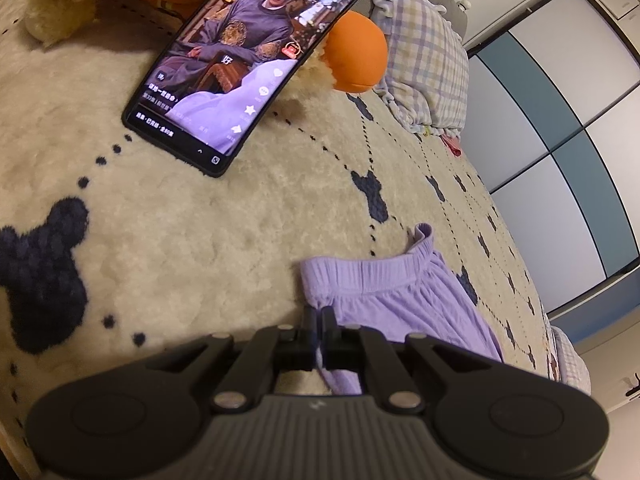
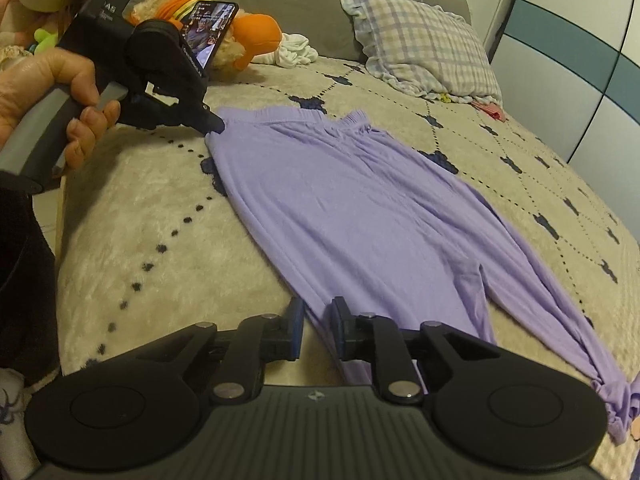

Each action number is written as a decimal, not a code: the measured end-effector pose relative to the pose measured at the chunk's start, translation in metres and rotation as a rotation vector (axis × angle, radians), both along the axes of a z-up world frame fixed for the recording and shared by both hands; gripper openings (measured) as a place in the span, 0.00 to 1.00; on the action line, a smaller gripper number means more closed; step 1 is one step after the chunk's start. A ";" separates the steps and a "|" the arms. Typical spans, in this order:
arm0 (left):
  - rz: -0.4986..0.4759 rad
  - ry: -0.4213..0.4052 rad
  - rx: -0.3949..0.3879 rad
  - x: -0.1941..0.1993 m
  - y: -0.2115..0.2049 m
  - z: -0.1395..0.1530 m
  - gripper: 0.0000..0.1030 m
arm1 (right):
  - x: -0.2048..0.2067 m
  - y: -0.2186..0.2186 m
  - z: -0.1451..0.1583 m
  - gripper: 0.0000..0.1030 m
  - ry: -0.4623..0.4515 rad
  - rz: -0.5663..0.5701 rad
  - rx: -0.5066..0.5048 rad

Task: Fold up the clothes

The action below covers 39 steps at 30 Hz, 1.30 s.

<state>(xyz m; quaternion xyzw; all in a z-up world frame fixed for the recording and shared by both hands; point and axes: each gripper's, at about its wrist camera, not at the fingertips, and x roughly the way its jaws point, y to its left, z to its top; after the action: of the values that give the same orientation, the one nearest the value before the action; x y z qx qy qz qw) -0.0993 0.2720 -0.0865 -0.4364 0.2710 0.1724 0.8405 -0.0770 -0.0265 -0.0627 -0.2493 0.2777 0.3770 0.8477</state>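
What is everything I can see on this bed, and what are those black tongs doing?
Trousers: one, lilac, flat on the blanket.
Blanket: one, cream with dark dotted pattern, covering the bed.
Phone: one, black, screen lit, propped against the plush toy.
Plush toy: one, tan and orange, near the headboard.
Pillow: one, checked lilac, at the headboard.
Left tongs: black, shut on the trousers' waistband corner.
Right tongs: black, open around the trousers' lower edge.
Hand: one, holding the left tongs.

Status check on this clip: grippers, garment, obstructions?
Left gripper shut on purple pants waistband corner. Right gripper open at hem edge. Phone nearby, clear.
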 end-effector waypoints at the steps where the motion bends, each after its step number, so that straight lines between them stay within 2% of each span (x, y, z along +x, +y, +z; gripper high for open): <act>1: 0.000 0.000 -0.001 0.000 0.000 0.000 0.02 | 0.000 0.000 0.001 0.16 -0.002 0.000 0.001; 10: -0.002 0.001 -0.001 -0.001 -0.001 0.000 0.02 | 0.001 -0.001 0.002 0.03 -0.004 -0.007 0.021; 12: -0.004 0.003 0.005 -0.001 -0.001 0.001 0.02 | 0.000 -0.001 0.003 0.03 -0.001 -0.002 0.032; 21: -0.008 0.032 0.068 -0.003 -0.001 0.008 0.02 | -0.013 -0.011 0.024 0.02 0.132 0.098 0.119; 26: -0.012 0.057 0.094 -0.003 -0.004 0.008 0.02 | -0.024 -0.005 0.016 0.02 0.174 0.149 0.074; 29: -0.014 0.071 0.110 -0.003 -0.005 0.007 0.02 | -0.029 0.001 0.006 0.02 0.165 0.154 0.027; 32: -0.024 0.075 0.130 -0.002 -0.007 0.008 0.02 | -0.028 0.004 0.003 0.03 0.161 0.139 0.022; 36: -0.032 0.074 0.128 -0.005 -0.007 0.011 0.09 | -0.025 0.003 0.007 0.06 0.184 0.106 0.040; 38: -0.030 0.075 0.111 -0.008 -0.007 0.013 0.14 | -0.023 0.000 0.010 0.09 0.200 0.092 0.055; 39: -0.029 0.074 0.100 -0.010 -0.007 0.014 0.19 | -0.021 -0.002 0.012 0.09 0.211 0.085 0.067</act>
<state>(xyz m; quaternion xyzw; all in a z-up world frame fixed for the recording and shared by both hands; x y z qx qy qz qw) -0.1094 0.2651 -0.0729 -0.3831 0.2994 0.1895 0.8530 -0.0983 -0.0286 -0.0509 -0.1913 0.3420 0.4458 0.8048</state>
